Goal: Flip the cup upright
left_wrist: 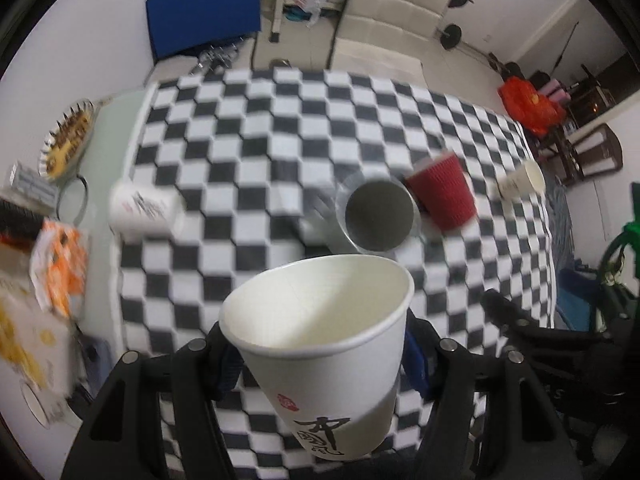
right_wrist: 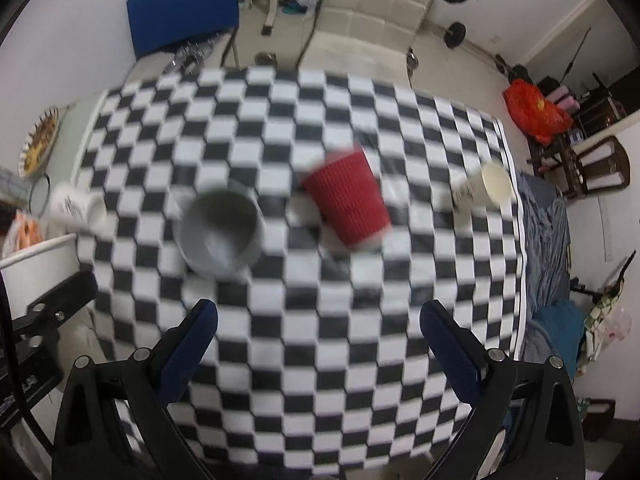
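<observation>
My left gripper (left_wrist: 320,360) is shut on a white paper cup (left_wrist: 324,344) with black calligraphy, held above the checkered table with its open mouth tilted up. The cup's rim shows at the left edge of the right wrist view (right_wrist: 36,256). My right gripper (right_wrist: 318,332) is open and empty above the table's front half. A red ribbed cup (right_wrist: 346,202) lies tilted on the cloth, as seen in the left wrist view (left_wrist: 440,194). A grey cup (right_wrist: 220,232) stands with its mouth up; it also shows in the left wrist view (left_wrist: 378,216).
Another white cup (right_wrist: 482,190) lies on its side near the table's right edge, and one more white cup (right_wrist: 78,210) lies at the left edge. Snack packets (left_wrist: 60,268) and a foil dish (left_wrist: 68,140) sit left of the checkered cloth (right_wrist: 320,120). Chairs stand behind the table.
</observation>
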### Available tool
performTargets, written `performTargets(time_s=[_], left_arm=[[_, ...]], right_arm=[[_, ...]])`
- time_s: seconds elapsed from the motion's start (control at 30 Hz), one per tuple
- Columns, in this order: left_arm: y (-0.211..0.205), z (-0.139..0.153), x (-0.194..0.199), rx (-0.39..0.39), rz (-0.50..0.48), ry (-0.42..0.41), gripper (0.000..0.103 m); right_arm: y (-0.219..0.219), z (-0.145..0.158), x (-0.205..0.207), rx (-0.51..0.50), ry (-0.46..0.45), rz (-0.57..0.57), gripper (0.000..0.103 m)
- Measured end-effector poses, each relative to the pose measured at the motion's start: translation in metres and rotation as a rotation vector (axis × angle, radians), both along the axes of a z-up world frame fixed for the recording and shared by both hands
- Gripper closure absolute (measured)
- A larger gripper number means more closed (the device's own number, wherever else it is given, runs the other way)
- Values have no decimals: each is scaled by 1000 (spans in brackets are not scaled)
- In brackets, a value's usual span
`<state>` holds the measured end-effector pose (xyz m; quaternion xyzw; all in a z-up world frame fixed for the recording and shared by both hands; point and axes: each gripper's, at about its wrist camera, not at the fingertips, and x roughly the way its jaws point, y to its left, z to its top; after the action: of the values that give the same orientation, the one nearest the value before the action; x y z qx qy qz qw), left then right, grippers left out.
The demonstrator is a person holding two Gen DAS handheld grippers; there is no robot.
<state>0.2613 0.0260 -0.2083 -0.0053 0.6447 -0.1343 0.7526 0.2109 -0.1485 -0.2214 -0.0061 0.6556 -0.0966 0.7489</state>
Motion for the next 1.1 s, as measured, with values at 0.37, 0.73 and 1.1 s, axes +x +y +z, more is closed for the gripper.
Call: performTargets(time_s=[0.37, 0.73, 1.1], left_arm=[[-117, -77, -88, 22, -66, 182, 41], [-187, -152, -96, 49, -89, 273, 41], [-213, -153, -94, 121, -102, 207, 37]], right_arm=[[-114, -87, -107, 16, 163, -124, 1], [-188, -151, -148, 10, 268, -224, 1], [-196, -151, -144, 19, 235, -239, 1]])
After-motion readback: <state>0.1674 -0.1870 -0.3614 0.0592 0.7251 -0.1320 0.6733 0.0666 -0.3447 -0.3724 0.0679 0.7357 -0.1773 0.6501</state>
